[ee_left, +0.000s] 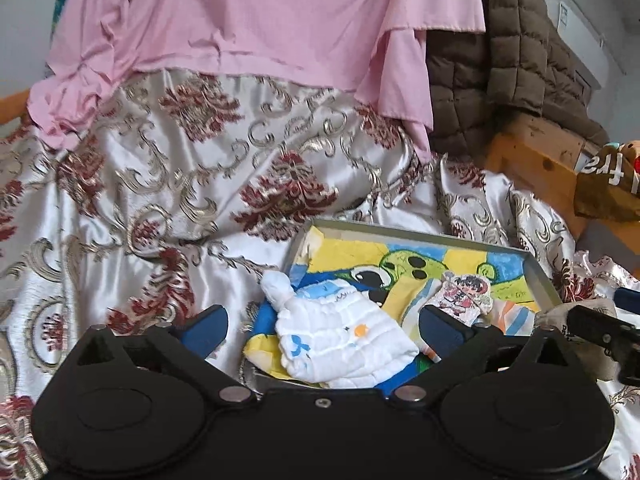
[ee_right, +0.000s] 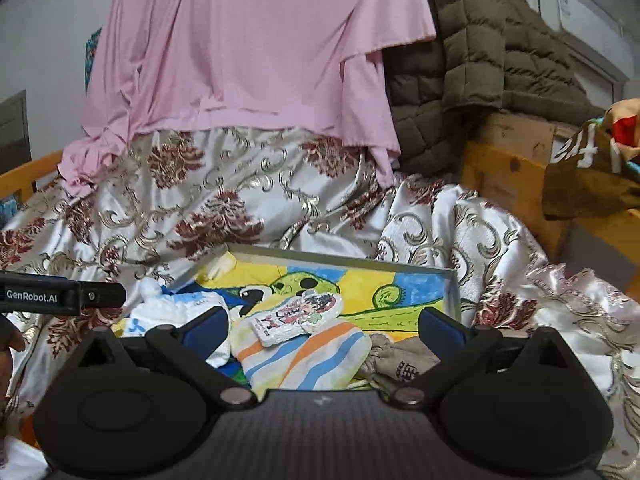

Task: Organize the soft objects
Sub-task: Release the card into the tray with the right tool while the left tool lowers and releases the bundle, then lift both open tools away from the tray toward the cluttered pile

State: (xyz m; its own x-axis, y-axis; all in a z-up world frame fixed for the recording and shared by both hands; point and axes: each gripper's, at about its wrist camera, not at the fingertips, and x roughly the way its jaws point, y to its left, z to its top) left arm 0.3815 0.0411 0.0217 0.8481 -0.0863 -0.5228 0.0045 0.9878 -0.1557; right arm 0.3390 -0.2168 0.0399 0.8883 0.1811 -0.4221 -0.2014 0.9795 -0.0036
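A shallow grey tray (ee_left: 538, 270) is seen resting on a satin cloth with dark red and gold flourishes (ee_left: 168, 184), and its floor is covered by a cartoon-printed towel in yellow, blue and green (ee_left: 404, 258). On that towel, at the near left of the tray, a white baby hat with a knotted top (ee_left: 332, 338) is laid; it is framed between the blue fingers of the left gripper (ee_left: 326, 330), whose jaws are spread wide and are closed on nothing. In the right wrist view the same hat (ee_right: 176, 308) is found at the left, partly hidden behind the left finger of the right gripper (ee_right: 326, 330). A striped cloth in orange, blue and white (ee_right: 308, 356) is seen between the right gripper's fingers, and a small printed white item with cartoon figures (ee_right: 298, 316) is laid on top of it. A beige pouch with dark characters (ee_right: 404, 360) is placed just beside the striped cloth, by the right finger. The right gripper's jaws are likewise held wide apart with nothing clamped. Behind the tray a pink garment (ee_left: 256, 24) is draped, with a brown quilted jacket (ee_left: 508, 60) beside it over a wooden frame (ee_left: 536, 152).
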